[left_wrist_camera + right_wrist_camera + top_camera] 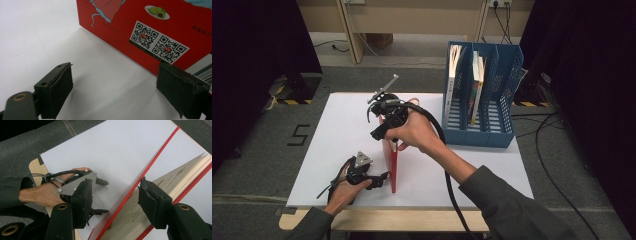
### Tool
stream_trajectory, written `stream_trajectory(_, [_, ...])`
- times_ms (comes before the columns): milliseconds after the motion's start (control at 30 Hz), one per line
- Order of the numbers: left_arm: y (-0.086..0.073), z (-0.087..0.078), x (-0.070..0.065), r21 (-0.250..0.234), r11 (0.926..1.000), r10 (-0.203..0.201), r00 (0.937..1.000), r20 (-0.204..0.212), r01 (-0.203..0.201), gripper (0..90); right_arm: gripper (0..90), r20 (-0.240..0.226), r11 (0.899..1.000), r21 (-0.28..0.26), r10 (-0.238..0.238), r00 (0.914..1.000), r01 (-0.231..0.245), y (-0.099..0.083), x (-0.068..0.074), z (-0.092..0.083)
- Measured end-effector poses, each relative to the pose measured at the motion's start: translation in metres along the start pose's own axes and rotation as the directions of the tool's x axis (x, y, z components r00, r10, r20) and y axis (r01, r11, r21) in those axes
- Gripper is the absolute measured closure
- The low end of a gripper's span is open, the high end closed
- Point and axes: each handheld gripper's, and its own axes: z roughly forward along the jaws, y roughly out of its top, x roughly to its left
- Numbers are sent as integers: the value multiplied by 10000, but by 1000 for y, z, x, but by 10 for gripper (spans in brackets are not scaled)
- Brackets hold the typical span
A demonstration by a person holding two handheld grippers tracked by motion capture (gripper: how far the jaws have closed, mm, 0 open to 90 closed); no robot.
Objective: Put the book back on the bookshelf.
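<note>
Right gripper [384, 131] is up over the top edge of the red book [393, 167], jaws apart. In the right gripper view they straddle the front cover, one pad on each side of that thin red edge, neither pad pressing on it, the far pad sitting over the fanned pages. So it's a loose straddle, not a clamp. The person's right hand [417, 134] wraps the gripper body, cable looping back along the dark sleeve.

The book stands on its bottom edge near the middle of the white desk [337, 150], spine towards the person in the high view, its cover peeling away from the page block at the top.

Down low, the left gripper [382, 179] lies close to the desk surface, just beside the foot of the book on its left. Its jaws are spread wide too, and in the left gripper view there's bare white desk between the pads, the red back cover with its two QR codes [160, 43] just beyond them; the right-hand pad sits right up by the cover's lower edge, and I can't tell whether it touches. The left hand [343, 192] rests by the near edge of the desk.

Further back on the right, a blue file rack [504, 100] sits at the desk's far corner, well apart from the red book, with other books [477, 85] upright in its slots.
</note>
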Motion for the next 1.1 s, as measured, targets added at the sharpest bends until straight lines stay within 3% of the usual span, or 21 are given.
stream_trajectory(167, [0, 0, 0, 3, 10000, -9, 10000, 44, 9, 134, 437, -69, 10000, -46, 48, 10000, -49, 1, 1, 0])
stream_trajectory(333, [0, 1, -1, -28, 10000, 38, 10000, 46, -38, 147, 430, -486, 9978, -575, 308, 9983, -335, 1, 0, -7])
stream_trajectory(433, [0, 0, -1, -66, 10000, 42, 10000, 27, -41, 147, 429, -337, 9987, -487, 140, 9993, -156, 3, 3, -6])
stream_trajectory(667, [0, 0, -1, -53, 10000, 10, 10000, 57, -10, 148, 417, -654, 9969, -752, 199, 9977, -248, 1, -3, -8])
stream_trajectory(767, [0, 0, -1, -54, 10000, -4, 10000, 50, 5, 147, 422, -949, 9942, -854, 565, 9939, -647, 1, -8, -5])
stream_trajectory(1100, [0, 1, 0, -38, 10000, -6, 10000, 50, 6, 148, 411, -992, 9950, -899, 342, 9945, -432, 4, -2, -2])
